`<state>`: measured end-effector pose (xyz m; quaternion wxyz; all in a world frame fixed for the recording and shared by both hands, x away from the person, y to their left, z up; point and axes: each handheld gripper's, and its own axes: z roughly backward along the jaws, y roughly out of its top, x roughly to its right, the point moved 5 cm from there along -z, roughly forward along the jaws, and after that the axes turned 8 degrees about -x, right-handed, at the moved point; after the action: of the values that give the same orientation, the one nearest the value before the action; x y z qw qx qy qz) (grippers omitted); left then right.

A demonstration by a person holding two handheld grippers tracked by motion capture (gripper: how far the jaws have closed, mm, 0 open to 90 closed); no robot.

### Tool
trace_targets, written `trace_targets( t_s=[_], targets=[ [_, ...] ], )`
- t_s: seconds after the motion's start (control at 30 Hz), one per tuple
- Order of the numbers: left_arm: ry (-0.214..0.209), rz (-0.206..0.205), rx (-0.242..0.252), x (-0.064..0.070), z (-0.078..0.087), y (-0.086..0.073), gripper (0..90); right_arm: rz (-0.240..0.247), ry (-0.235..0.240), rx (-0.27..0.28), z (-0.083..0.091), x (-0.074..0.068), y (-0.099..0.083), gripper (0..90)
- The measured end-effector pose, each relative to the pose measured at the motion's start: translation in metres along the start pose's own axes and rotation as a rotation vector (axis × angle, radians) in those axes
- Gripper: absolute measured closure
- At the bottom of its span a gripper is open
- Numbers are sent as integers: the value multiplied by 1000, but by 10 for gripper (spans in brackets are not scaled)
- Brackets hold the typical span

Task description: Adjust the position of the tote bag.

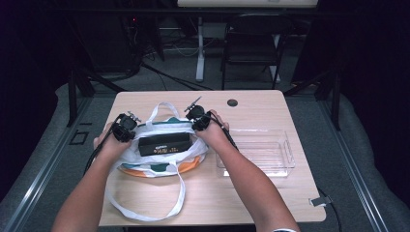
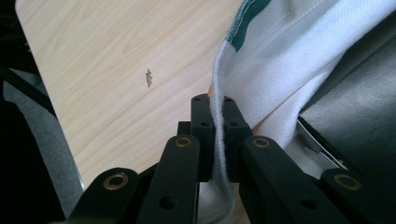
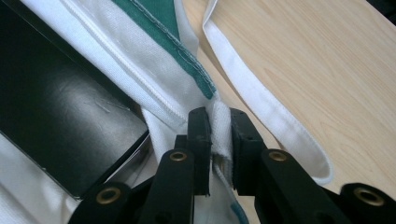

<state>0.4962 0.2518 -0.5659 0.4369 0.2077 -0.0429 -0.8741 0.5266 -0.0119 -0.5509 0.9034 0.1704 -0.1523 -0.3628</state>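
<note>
Two grippers, both clamped on the same cloth bag (image 1: 162,162), which lies on the tabletop (image 1: 145,104) in front of the person. Left gripper (image 2: 215,109): jaws pressed nearly together, pinching the bag's white rim edge between them; fabric runs down through the gap. Right gripper (image 3: 218,122): same state, jaws pinching a bunched fold of white rim where the green trim ends. In the high view the left gripper (image 1: 124,126) sits at the bag's left rim, the right gripper (image 1: 199,117) at its right rim, mouth held between them. A black box (image 1: 164,143) lies in the opening, partly covered by the white rim cloth. One white strap (image 3: 261,98) lies loose on the wood just beside the right jaws. A clear plastic tray (image 1: 283,162) stands right of the bag. Box label text too small to read; the bag's bottom is hidden under its own folds.
</note>
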Motion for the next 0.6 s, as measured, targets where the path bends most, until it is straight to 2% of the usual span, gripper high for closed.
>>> trace_targets(
  t_s=[0.07,0.17,0.2,0.47,0.5,0.6],
  targets=[
    [-4,-7,-11,0,-2,0,877,7,-7,-13,-2,0,0,807],
    [-12,4,-15,1,-6,1,877,16,-10,-33,-3,0,0,807],
    [-15,6,-18,2,-7,1,877,-1,-3,-16,-6,-1,0,808],
    [-23,11,-22,3,-12,0,877,11,-2,-55,-11,1,-2,808],
    [-24,11,-25,3,-12,0,877,-5,-3,-37,-13,0,-1,808],
    [-26,12,-28,3,-13,0,877,1,-6,-47,-13,0,-1,808]
  ],
)
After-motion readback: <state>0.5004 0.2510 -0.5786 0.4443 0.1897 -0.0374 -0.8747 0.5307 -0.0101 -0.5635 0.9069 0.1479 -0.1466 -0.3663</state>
